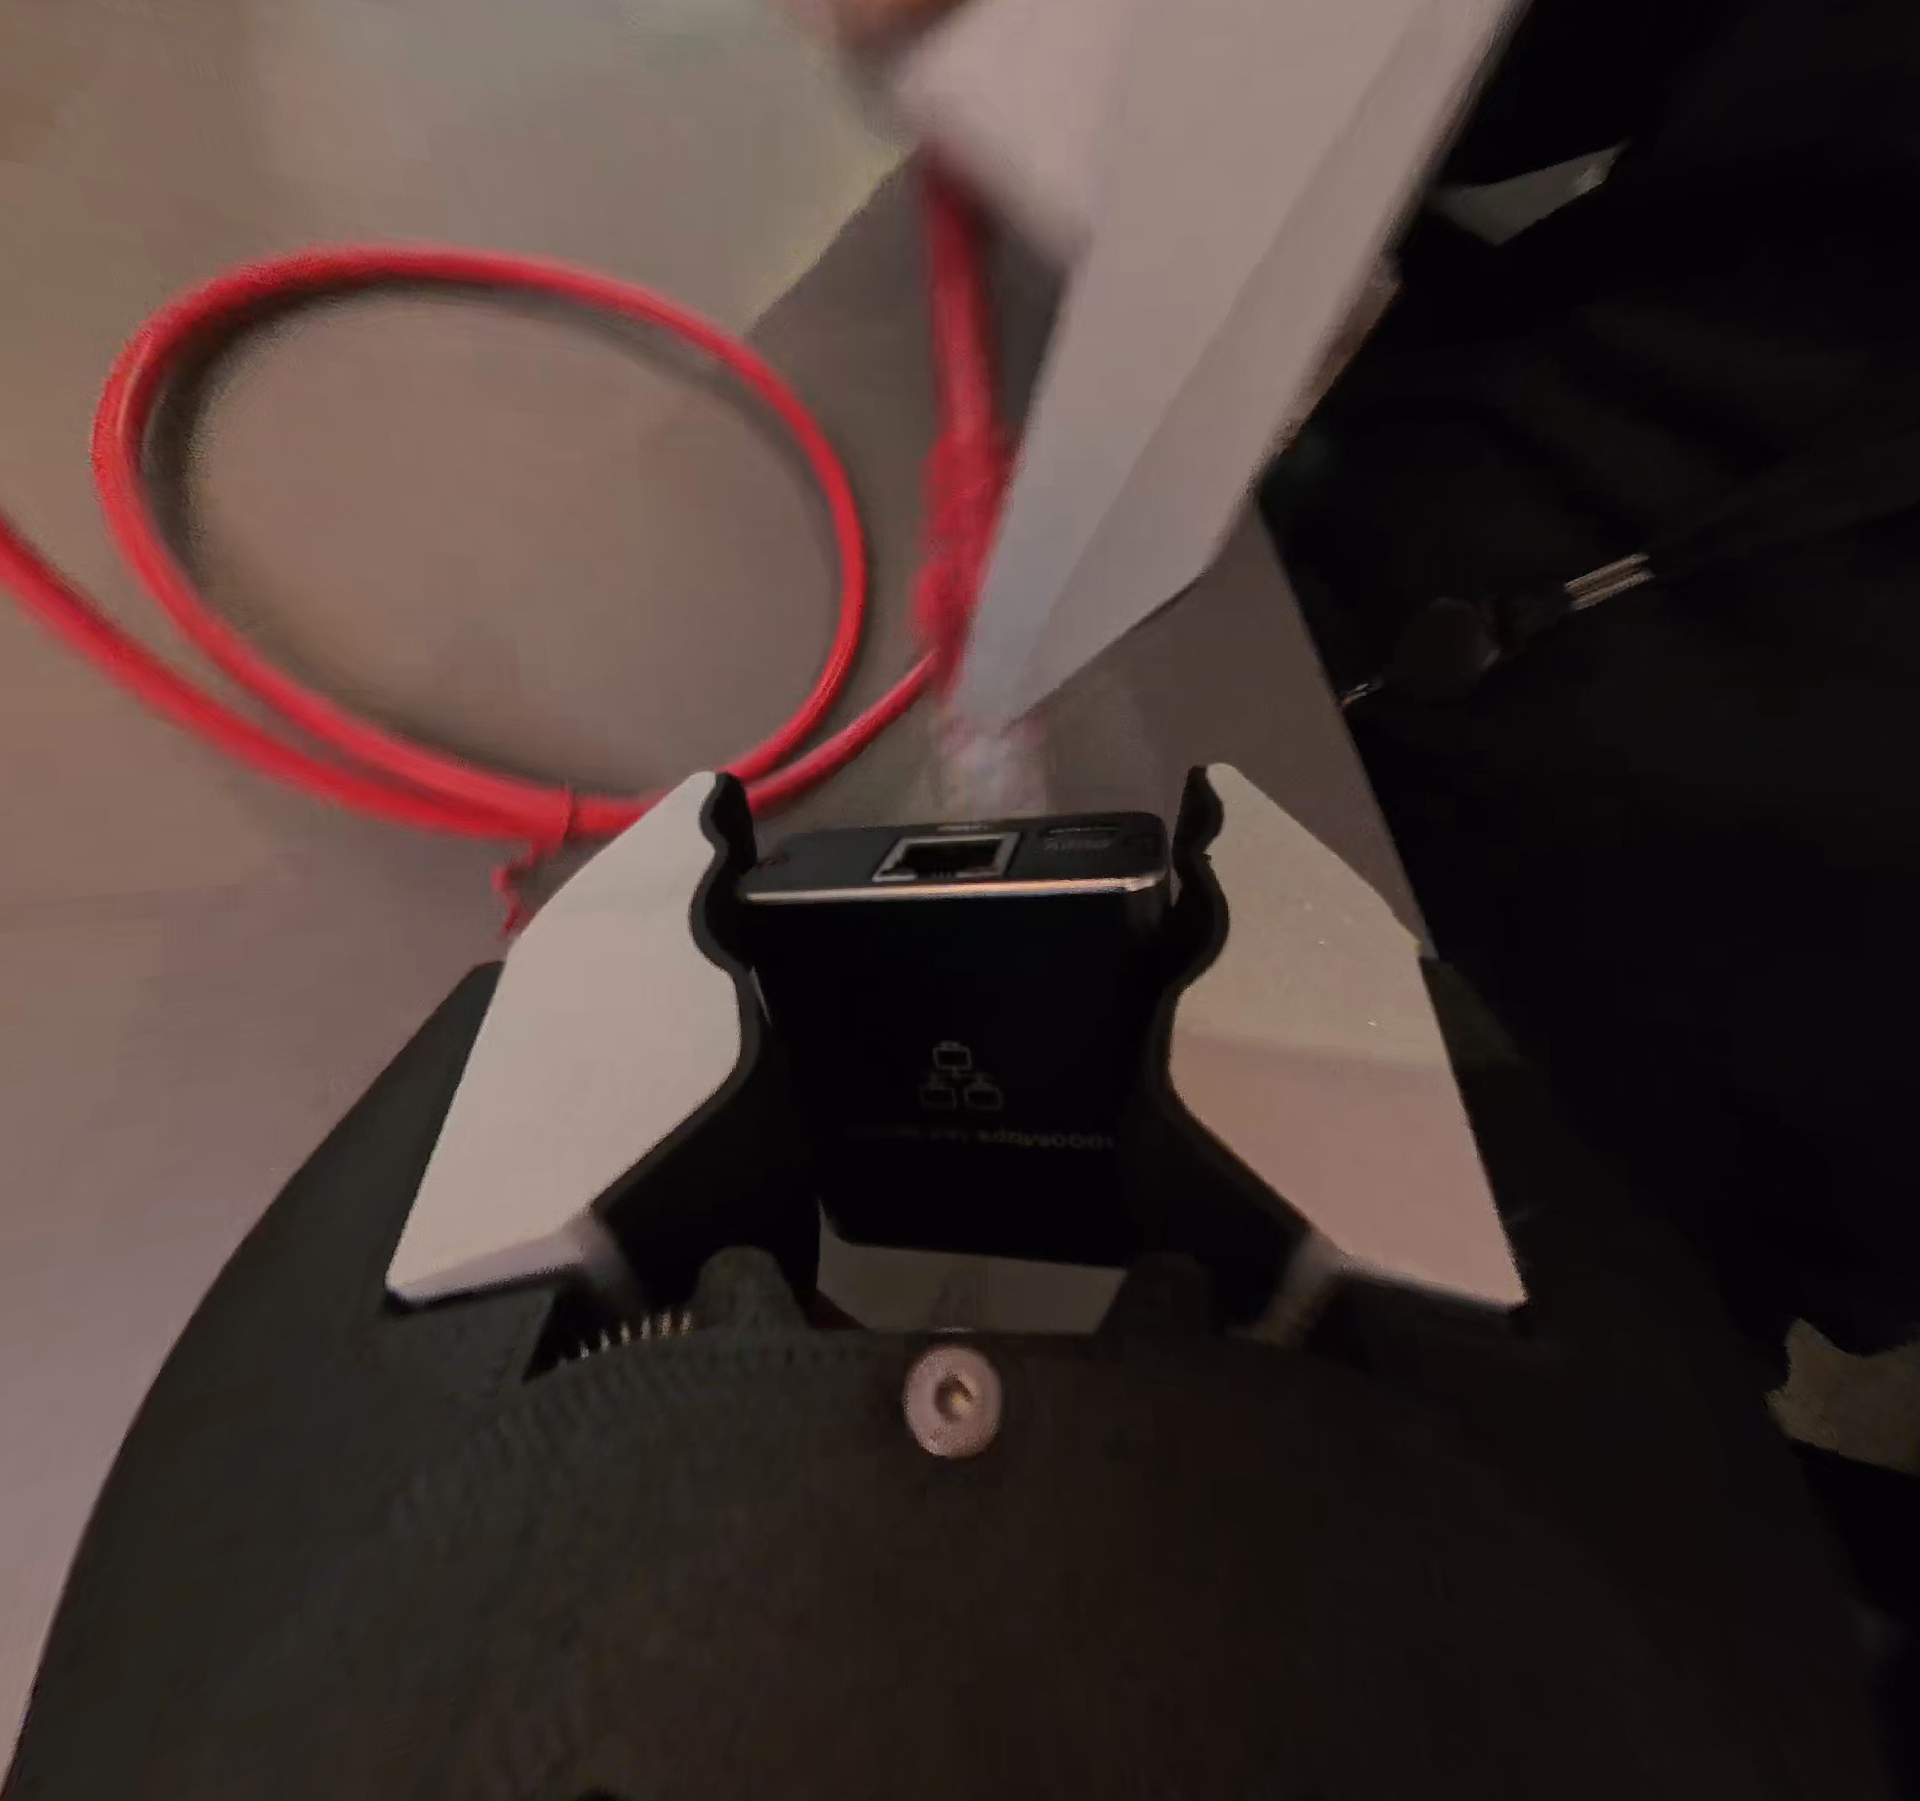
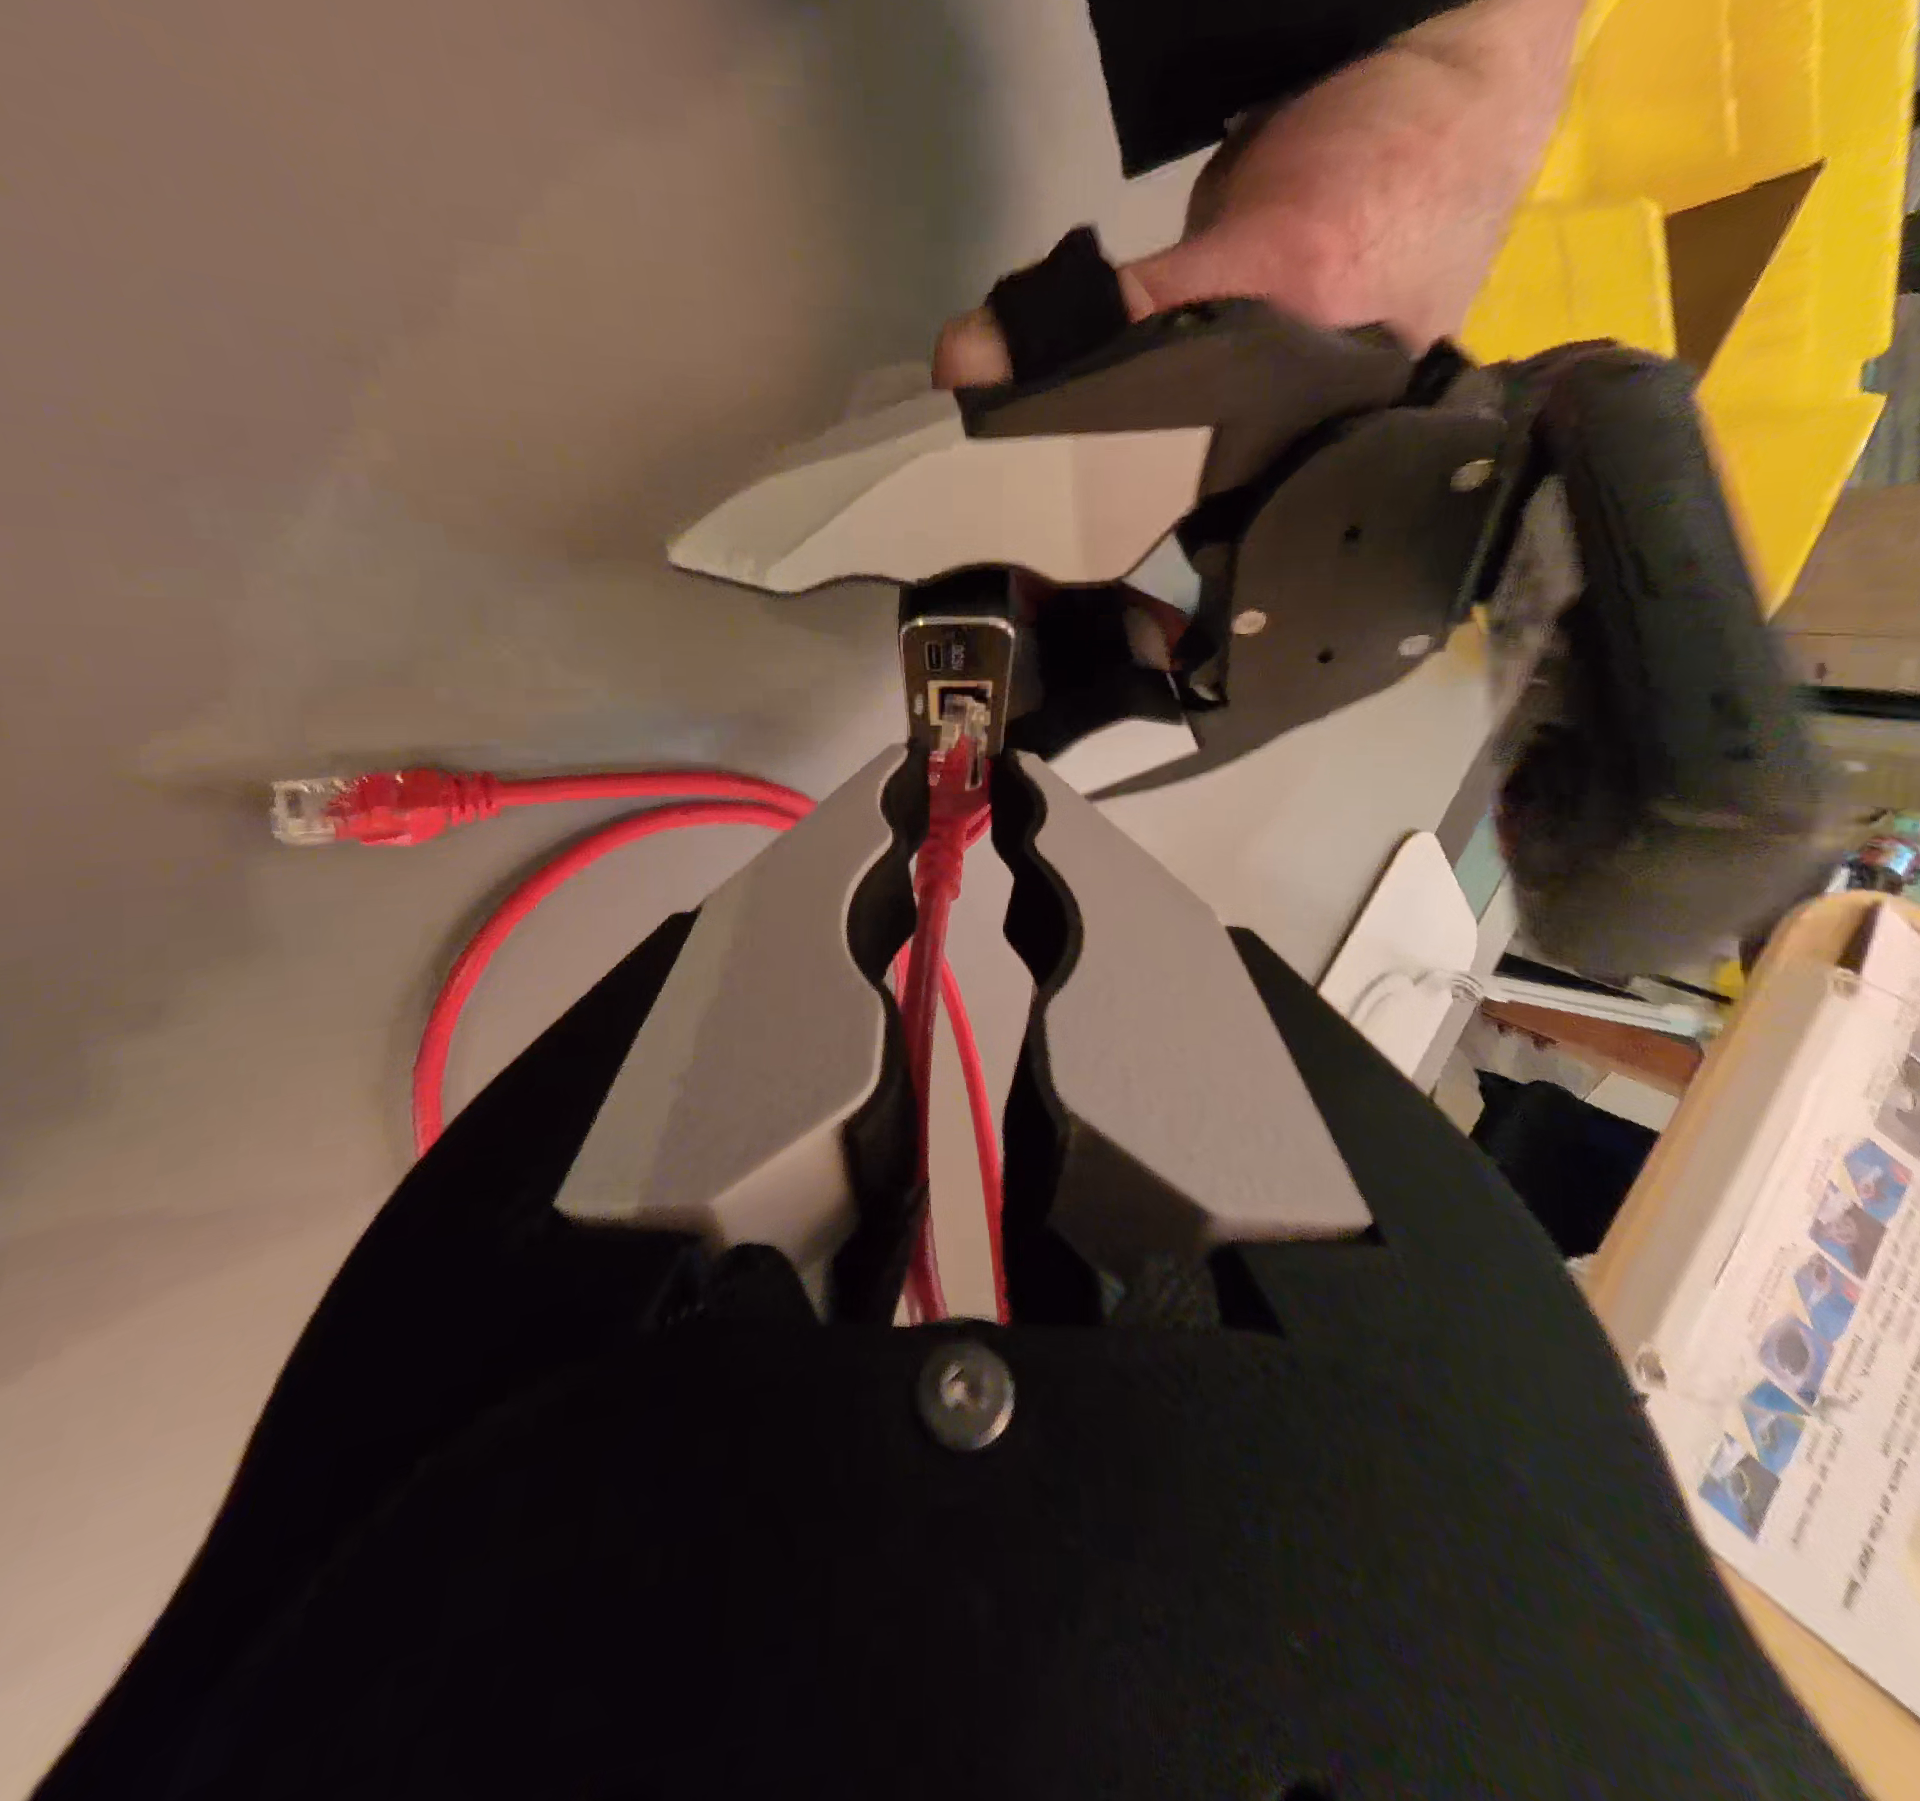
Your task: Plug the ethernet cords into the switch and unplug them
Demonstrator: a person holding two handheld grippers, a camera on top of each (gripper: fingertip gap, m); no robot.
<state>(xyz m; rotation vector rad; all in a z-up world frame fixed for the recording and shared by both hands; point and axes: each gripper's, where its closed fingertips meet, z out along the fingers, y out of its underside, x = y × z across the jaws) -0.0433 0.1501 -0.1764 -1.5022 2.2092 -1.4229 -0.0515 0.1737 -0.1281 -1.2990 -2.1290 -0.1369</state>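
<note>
My left gripper is shut on a small black switch, and its ethernet port faces away from me and looks empty. My right gripper is shut on the boot of a red ethernet cord. Its clear plug is at the mouth of the switch's port. In the left wrist view the right gripper is blurred, just beyond the switch. The cord's slack lies coiled on the grey table. Its other plug lies free on the table.
A person's hand holds the left gripper. A yellow cardboard box is at the far right. A printed card in a clear stand is at the near right. The table edge runs along the right, with darkness beyond it. The grippers' ends are close to 5 centimeters from one another.
</note>
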